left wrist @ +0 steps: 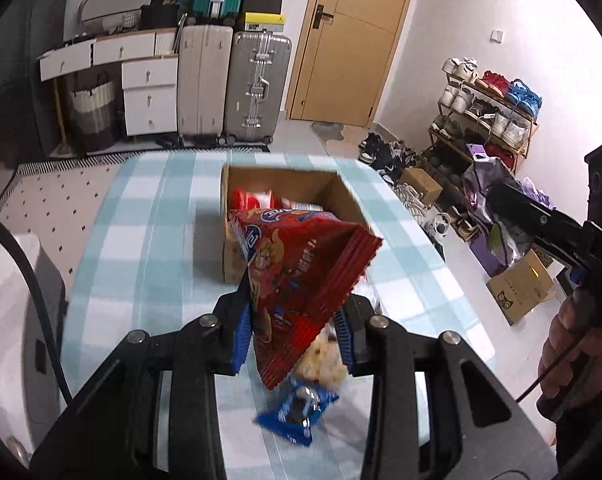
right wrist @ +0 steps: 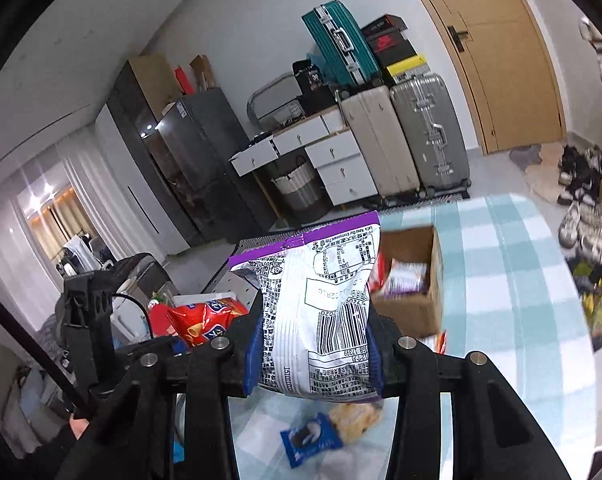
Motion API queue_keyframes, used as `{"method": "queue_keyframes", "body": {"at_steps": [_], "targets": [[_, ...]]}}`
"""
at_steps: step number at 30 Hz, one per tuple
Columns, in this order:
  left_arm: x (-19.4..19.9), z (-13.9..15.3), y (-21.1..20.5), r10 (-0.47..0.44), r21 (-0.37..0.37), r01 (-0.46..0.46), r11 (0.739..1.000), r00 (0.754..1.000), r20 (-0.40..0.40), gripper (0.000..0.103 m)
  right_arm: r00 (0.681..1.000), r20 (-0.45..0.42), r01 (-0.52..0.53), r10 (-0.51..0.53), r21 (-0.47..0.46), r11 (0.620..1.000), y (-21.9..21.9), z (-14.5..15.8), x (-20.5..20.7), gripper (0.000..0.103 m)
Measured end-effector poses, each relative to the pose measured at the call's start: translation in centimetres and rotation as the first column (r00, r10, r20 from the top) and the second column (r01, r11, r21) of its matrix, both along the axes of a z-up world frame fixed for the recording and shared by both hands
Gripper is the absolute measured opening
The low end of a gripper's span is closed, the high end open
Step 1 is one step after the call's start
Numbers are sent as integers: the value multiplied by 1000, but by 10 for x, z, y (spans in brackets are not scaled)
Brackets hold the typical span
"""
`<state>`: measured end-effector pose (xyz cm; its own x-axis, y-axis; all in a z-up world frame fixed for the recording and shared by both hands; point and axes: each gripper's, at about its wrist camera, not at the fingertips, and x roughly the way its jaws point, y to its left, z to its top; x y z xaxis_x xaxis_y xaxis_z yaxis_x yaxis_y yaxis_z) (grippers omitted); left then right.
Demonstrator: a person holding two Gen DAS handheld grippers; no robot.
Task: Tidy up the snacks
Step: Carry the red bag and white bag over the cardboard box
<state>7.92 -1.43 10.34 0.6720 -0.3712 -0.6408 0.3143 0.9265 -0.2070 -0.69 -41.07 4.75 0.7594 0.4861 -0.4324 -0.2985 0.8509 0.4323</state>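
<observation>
Here, blue-padded left fingers (left wrist: 241, 336) clamped on a crinkled red foil snack bag (left wrist: 301, 276), held above the checked-cloth bench (left wrist: 141, 248). Blue-padded right fingers (right wrist: 252, 360) clamped on a white-and-purple foil snack bag (right wrist: 321, 304). Below, flat on the bench: small blue cookie packet (right wrist: 309, 438), pale pastry pack (right wrist: 355, 420). Toward the far edge: open brown cardboard box (left wrist: 293, 184) with packets inside.

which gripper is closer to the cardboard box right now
Left. The left gripper holds its red snack bag just short of the cardboard box; the right gripper, with its purple-topped bag, sits farther back.
</observation>
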Motion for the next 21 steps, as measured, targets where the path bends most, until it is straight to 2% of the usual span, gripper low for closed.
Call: {"method": "queue_keyframes", "body": {"at_steps": [6,10,15,19,21], "targets": [[45,35,-12,5,12,-5,1000,1000,-2,32,1000,-18,21,-21,-12,1000,-3,19,39,41],[87,44,-26,2,12,-2,1000,999,-33,32,999,-42,28,-28,-16,999,-2,24,73,41],[153,29,-44,2,18,0,1000,996,-85,32,996,-66,60,-60,-1,998,-3,20,125,41],[190,8,-65,-1,78,9,997,994,-109,32,991,-109,70,-76,-60,996,1,1,169,41],[205,-6,-69,5,66,3,998,993,-120,32,986,-141,73,-86,-94,993,3,-16,189,41]]}}
